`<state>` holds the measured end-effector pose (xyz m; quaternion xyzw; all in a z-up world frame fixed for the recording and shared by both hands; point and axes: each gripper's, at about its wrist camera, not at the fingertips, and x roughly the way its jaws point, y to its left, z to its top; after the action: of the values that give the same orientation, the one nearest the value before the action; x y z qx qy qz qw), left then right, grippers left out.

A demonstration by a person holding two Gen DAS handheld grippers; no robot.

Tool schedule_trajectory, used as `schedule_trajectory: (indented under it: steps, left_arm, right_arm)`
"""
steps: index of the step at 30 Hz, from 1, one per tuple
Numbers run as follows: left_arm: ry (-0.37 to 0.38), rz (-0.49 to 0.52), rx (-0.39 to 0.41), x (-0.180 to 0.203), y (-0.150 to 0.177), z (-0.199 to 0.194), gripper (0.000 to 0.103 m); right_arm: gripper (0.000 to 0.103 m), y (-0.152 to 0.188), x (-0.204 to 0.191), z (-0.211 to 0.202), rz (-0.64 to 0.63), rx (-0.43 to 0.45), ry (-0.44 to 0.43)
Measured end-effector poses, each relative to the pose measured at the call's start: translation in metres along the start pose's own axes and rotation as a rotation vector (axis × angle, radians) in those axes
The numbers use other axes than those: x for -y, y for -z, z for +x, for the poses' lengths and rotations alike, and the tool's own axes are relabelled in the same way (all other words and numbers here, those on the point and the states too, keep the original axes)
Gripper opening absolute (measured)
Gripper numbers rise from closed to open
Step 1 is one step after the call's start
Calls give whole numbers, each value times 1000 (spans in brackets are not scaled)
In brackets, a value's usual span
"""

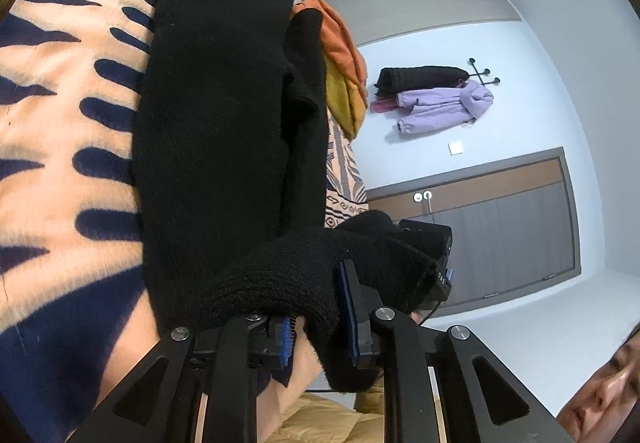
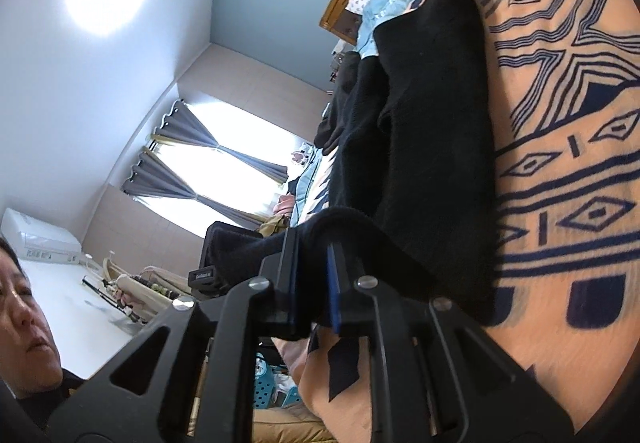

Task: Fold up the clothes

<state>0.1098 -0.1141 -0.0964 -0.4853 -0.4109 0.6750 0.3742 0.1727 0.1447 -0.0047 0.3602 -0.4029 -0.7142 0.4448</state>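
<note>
While both hand-held grippers grip the near edge of the black knit garment [image 1: 216, 115], the risk lies in how shallow each hold looks. On the left, the left hand-held gripper [image 1: 320, 319] has its blue-padded jaws closed down on a bunched fold of the hem, with thick knit bulging over the fingers; if the fold is carried forward unevenly, I judge that bulge could slip out and the edge would drop short. The garment itself lies stretched away from the grippers along the patterned blanket [image 1: 60, 123] on the bed, its far end near an orange and mustard pile of clothes [image 1: 344, 67]. On the right, the right hand-held gripper [image 2: 312, 283] pinches a thinner ridge of the same cloth between narrow-set jaws, the fabric arching just over the fingertips. Because the two grips sit close together on one edge, a pull apart or a lift at different heights could twist the fold or drag the blanket beneath.
</note>
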Motion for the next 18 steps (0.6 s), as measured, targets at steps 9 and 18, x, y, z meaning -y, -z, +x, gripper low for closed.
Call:
schedule_trajectory:
  steps: [9,18]
  left_arm:
    - [-8,-49,6,-10,-14,3,27]
    - [-12,-86,11,-14,-25,7,36]
  right_arm:
    - [18,-9,10,2,31,8,27]
    - [76,-17,-26,10,-250,-37,305]
